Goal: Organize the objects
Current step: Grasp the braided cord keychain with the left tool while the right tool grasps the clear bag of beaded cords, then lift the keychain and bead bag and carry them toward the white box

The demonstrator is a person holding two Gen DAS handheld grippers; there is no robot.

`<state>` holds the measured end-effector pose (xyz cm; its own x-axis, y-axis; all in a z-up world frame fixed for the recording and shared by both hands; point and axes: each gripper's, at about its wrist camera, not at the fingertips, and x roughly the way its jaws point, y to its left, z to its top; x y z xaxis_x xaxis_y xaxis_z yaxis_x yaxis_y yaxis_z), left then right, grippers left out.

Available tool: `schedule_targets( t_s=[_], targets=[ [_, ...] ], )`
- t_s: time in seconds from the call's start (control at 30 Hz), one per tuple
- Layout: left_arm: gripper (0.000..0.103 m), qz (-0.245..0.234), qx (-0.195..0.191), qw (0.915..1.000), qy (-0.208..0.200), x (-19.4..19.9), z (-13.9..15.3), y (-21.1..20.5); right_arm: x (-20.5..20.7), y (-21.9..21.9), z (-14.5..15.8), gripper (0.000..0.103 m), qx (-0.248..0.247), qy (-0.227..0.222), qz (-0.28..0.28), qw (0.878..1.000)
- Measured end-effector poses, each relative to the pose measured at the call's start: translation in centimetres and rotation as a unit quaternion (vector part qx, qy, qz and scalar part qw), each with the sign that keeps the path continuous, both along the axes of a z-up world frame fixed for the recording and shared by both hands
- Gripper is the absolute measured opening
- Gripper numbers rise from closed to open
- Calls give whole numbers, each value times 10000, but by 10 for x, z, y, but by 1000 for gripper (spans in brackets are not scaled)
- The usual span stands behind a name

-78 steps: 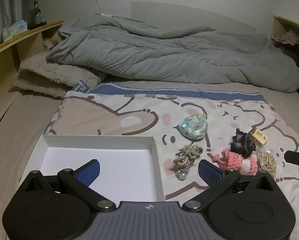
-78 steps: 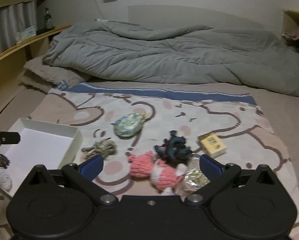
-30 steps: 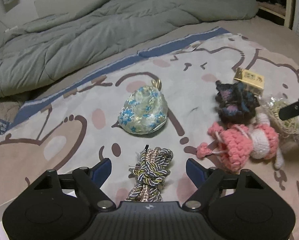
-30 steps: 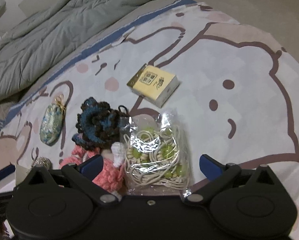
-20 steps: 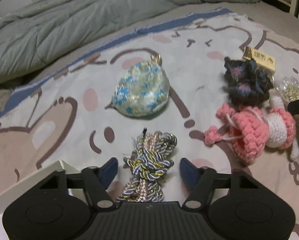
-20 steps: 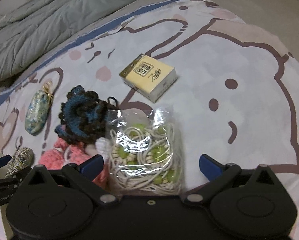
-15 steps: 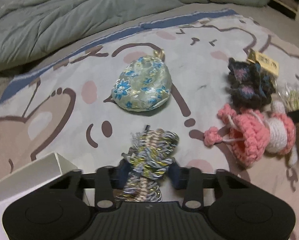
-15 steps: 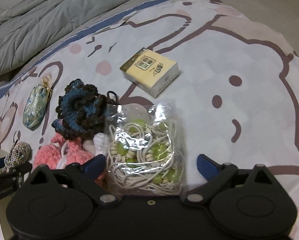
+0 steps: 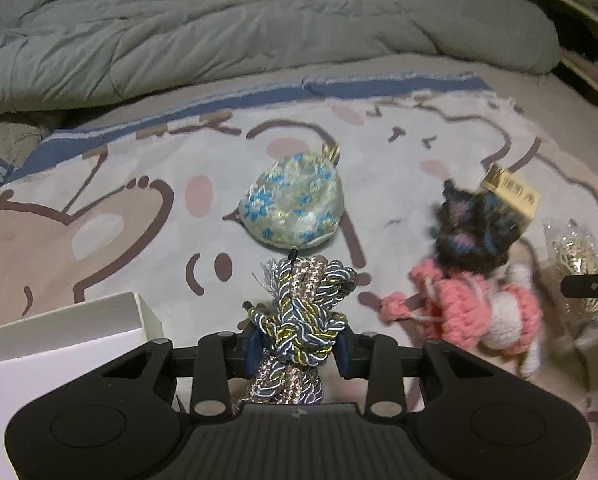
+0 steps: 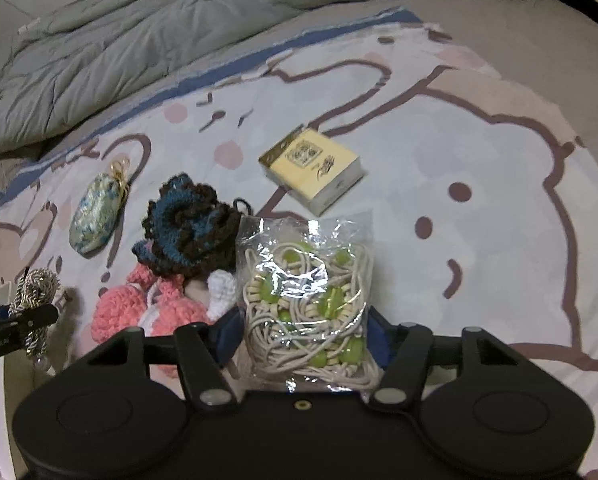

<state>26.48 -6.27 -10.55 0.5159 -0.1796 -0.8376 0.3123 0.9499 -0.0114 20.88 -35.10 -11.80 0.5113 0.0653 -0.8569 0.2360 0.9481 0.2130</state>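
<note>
My left gripper is shut on a braided cord bundle, grey, gold and pink; the bundle also shows at the left of the right wrist view. My right gripper is shut on a clear bag of cord and green beads. On the cartoon-print blanket lie a blue floral pouch, a dark blue crocheted piece, a pink and white crocheted doll and a yellow box. A white box corner sits at the left gripper's lower left.
A rumpled grey duvet covers the far half of the bed. The printed blanket has open cloth to the right of the bead bag. A shelf edge stands at the far right.
Both grippers came down from over the bed onto the items. The left jaws closed on the cord bundle. The right jaws closed on the bead bag.
</note>
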Motion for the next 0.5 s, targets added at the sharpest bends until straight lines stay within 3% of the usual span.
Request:
schedule_targets(
  t_s=[0.5],
  targets=[
    [37,323,-570,9964,-530,-52,63,15,-40,21,65,63,-14,-906,313,9954]
  ],
)
